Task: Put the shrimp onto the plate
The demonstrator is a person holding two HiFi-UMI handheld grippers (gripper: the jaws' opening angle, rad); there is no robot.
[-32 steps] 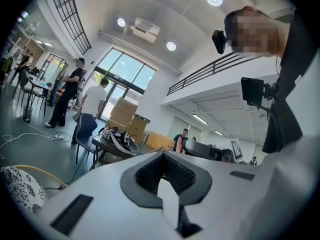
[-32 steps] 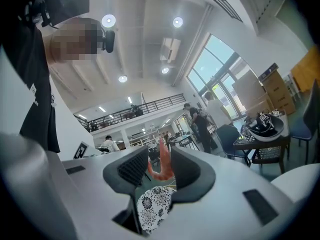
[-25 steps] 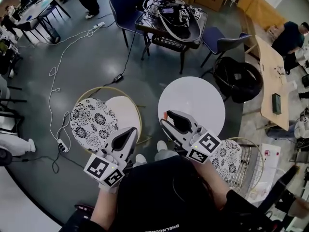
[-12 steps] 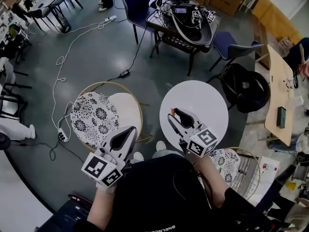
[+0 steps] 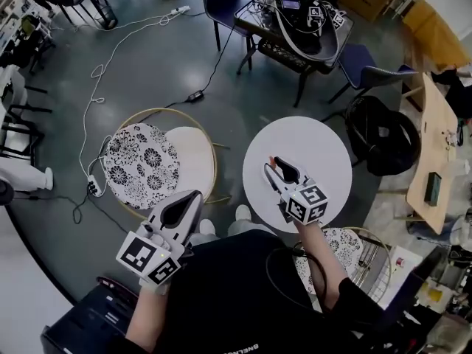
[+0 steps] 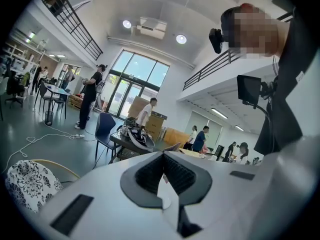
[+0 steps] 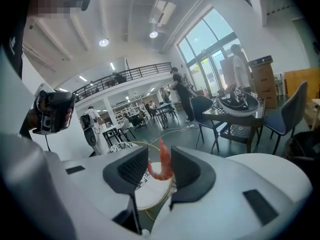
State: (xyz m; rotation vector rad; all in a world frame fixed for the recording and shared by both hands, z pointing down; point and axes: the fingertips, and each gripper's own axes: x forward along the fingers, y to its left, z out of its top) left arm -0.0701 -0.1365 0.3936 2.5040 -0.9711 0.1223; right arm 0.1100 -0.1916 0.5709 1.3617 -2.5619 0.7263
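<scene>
An orange shrimp [image 7: 162, 167] is pinched upright between the dark pads of my right gripper [image 7: 159, 160], its tail sticking up above them. In the head view this right gripper [image 5: 272, 163] hangs over the round white table [image 5: 317, 142], with the shrimp [image 5: 271, 158] at its tip. The black-and-white flowered plate [image 5: 139, 164] lies on a gold-rimmed stool to the left, and it also shows beyond the jaws as the plate [image 7: 119, 147]. My left gripper [image 5: 193, 197] hovers below that stool, its jaws shut with nothing in them [image 6: 163, 157].
A white disc [image 5: 192, 164] lies beside the plate on the same stool. A second flowered plate [image 5: 345, 240] sits on a wire stool at lower right. Behind stand chairs, a black table with cables [image 5: 295, 17], a floor cable [image 5: 96, 80] and a black bag [image 5: 383, 135].
The right gripper with the shrimp has moved a little up and right over the white table. The left gripper has slid slightly down and left. The head camera has shifted.
</scene>
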